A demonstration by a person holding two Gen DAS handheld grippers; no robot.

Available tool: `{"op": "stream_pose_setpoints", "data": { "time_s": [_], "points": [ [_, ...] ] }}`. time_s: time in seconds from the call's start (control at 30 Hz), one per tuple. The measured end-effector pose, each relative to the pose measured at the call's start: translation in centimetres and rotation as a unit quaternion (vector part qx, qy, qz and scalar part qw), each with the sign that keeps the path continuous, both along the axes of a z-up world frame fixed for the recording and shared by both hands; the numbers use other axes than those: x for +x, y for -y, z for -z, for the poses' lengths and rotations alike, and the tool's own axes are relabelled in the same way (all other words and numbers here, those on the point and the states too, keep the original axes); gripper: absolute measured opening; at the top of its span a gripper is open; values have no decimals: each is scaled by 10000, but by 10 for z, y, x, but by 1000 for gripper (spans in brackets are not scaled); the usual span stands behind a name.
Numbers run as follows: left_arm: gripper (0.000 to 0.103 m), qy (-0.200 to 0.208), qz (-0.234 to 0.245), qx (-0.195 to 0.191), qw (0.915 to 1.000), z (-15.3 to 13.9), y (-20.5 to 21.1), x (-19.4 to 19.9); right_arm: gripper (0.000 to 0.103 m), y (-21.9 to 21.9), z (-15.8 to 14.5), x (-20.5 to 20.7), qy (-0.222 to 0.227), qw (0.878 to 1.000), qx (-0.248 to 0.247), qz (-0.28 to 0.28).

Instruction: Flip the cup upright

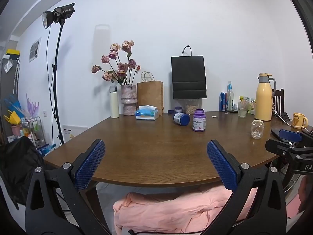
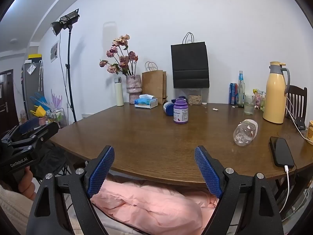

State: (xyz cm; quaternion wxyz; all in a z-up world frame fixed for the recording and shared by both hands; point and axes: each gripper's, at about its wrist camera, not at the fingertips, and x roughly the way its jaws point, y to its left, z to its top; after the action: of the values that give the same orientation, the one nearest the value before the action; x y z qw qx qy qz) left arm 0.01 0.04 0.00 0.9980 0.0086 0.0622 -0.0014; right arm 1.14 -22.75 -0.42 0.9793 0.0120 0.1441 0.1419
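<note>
A clear glass cup (image 2: 245, 132) with small printed figures lies on its side on the brown table (image 2: 148, 137), right of the middle; in the left wrist view the same cup (image 1: 257, 129) shows near the right edge. My right gripper (image 2: 154, 168) hangs open at the table's front edge, well short and left of the cup, with nothing between its blue pads. My left gripper (image 1: 155, 165) is also open and empty at the front edge, further left. The right gripper (image 1: 287, 139) shows at the right of the left wrist view, and the left gripper (image 2: 29, 131) at the left of the right wrist view.
A purple bottle (image 2: 180, 111) stands mid-table beside a fallen blue-capped bottle (image 2: 168, 108). A phone (image 2: 281, 151) on a cable lies right of the cup. A yellow jug (image 2: 274, 93), drinking glass (image 2: 249, 104), mug (image 1: 299, 119), bags, vase and tissue box (image 2: 146, 101) line the back. Pink fabric (image 2: 148, 201) lies below the table edge.
</note>
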Motion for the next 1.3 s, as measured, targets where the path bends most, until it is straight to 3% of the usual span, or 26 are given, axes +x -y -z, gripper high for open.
{"op": "stream_pose_setpoints", "data": {
  "time_s": [1.3],
  "points": [
    [103,-15,-10,60,10000,1,0,1,88,2,0,-1,-57,10000,-19,24]
  ]
}}
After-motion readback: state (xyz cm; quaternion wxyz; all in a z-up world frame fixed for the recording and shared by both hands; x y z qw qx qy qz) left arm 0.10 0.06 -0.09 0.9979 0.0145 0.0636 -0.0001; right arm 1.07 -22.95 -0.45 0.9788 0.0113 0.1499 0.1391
